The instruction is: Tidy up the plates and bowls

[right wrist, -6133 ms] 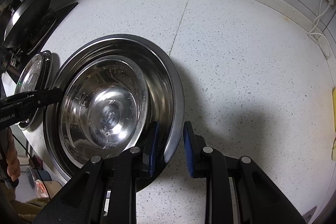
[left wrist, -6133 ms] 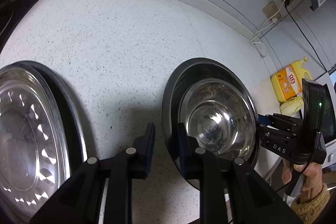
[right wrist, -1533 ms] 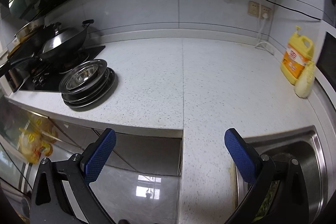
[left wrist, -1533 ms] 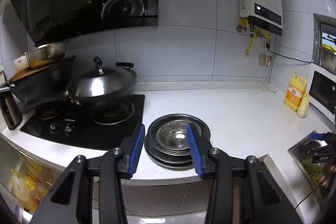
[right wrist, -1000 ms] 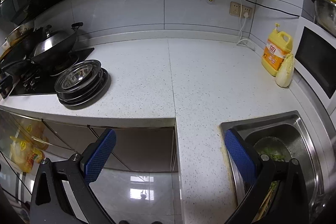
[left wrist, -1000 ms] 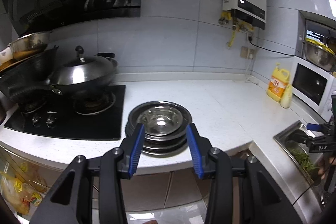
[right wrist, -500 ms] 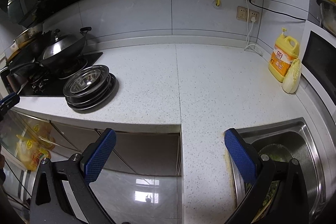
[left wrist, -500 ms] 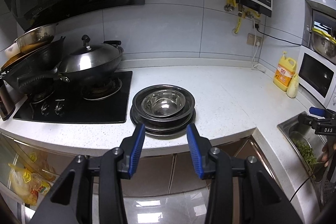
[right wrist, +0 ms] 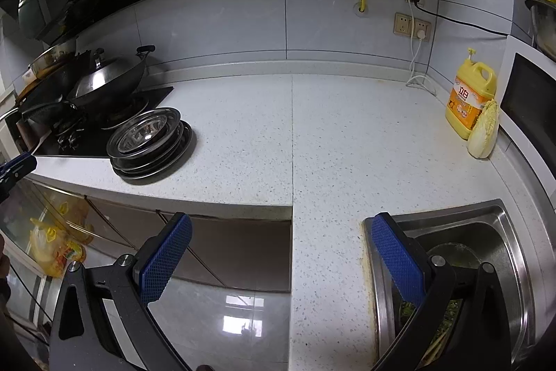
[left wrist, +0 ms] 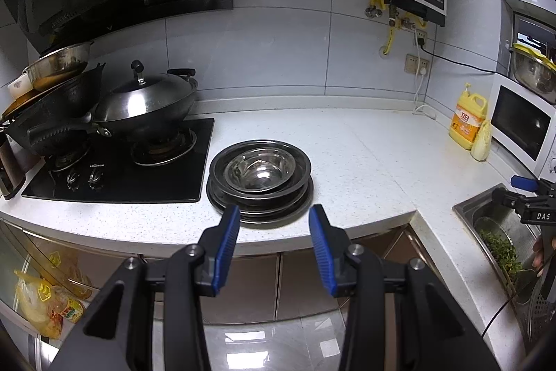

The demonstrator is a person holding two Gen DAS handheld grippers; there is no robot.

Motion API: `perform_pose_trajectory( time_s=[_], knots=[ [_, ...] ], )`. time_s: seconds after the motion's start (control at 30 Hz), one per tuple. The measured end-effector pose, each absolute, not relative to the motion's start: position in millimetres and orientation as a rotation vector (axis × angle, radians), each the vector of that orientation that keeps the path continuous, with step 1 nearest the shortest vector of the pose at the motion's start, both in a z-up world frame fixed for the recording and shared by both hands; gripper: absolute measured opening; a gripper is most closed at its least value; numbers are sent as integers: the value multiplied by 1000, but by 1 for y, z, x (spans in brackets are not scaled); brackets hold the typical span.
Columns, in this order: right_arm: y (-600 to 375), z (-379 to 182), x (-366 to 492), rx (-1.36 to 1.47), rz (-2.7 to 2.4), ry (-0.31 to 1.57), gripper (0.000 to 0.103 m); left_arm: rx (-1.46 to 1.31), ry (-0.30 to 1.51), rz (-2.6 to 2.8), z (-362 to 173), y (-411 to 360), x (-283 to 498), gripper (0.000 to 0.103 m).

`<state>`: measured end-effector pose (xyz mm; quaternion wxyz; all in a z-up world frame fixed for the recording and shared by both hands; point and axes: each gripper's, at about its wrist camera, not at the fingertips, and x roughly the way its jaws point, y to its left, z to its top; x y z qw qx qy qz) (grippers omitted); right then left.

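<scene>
A stack of steel plates (left wrist: 260, 197) (right wrist: 153, 150) sits on the white counter beside the hob, with a steel bowl (left wrist: 259, 171) (right wrist: 142, 131) nested on top. My left gripper (left wrist: 274, 218) hangs in front of the counter edge, just short of the stack, its blue pads apart and nothing between them. My right gripper (right wrist: 278, 232) stands wide open and empty over the counter corner by the sink, well to the right of the stack. In the left wrist view the right gripper (left wrist: 531, 193) shows at the far right edge.
A lidded wok (left wrist: 146, 103) and dark pans stand on the black hob (left wrist: 118, 169). A yellow detergent bottle (right wrist: 469, 99) and a cabbage (right wrist: 483, 129) are beside a microwave (left wrist: 521, 120). The steel sink (right wrist: 451, 266) holds greens. Cabinets and a glossy floor lie below.
Both grippers have backed off from the counter since the earliest frames, leaving the bowl on the plate stack. Over the last second the left view shifted slightly sideways; the stack stayed put.
</scene>
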<state>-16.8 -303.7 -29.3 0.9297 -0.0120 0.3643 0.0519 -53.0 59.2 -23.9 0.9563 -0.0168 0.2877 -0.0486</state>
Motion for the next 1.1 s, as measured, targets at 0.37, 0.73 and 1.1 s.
perform_pose_trajectory(
  time_s=[0.37, 0.73, 1.1],
  knots=[
    [-299, -24, -27, -34, 115, 738, 102, -31, 600, -98, -24, 53, -65, 39],
    [-291, -22, -34, -37, 127, 731, 102, -51, 613, -70, -26, 59, -74, 39],
    [-289, -24, -42, -40, 121, 734, 102, -85, 673, -93, -36, 57, -71, 40]
  ],
)
